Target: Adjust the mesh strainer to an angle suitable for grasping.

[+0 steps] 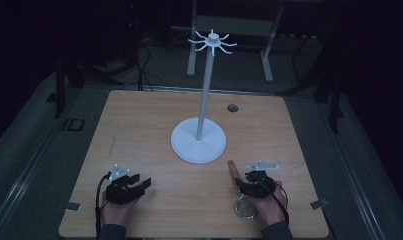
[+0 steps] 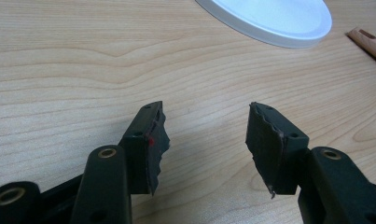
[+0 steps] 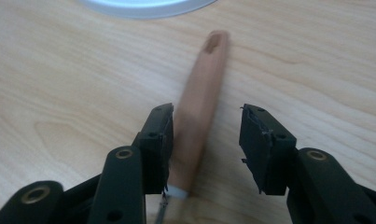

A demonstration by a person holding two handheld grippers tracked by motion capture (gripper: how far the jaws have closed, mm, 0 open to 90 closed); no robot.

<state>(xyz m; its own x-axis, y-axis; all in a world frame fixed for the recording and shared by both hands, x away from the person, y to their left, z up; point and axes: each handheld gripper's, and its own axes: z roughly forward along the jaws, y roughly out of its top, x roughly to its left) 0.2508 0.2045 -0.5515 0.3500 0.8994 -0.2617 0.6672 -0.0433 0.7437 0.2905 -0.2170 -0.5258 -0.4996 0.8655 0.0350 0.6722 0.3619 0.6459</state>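
A small strainer lies at the table's front right, its wooden handle (image 1: 233, 169) pointing toward the white stand and its metal mesh ring (image 1: 245, 208) beside the person's right hand. In the right gripper view the handle (image 3: 202, 93) runs between the jaws, close against the left one, with a gap to the other. My right gripper (image 3: 205, 123) (image 1: 243, 181) is open around it. My left gripper (image 1: 141, 181) (image 2: 204, 121) rests open at the front left with only bare wood between its jaws.
A white stand rises from a round base (image 1: 198, 145) at the table's middle, its thin pole (image 1: 204, 90) topped by a ring of hooks (image 1: 212, 41). The base (image 2: 269, 18) (image 3: 143, 5) lies just ahead of both grippers. A dark hole (image 1: 232, 108) marks the wooden table (image 1: 139, 130).
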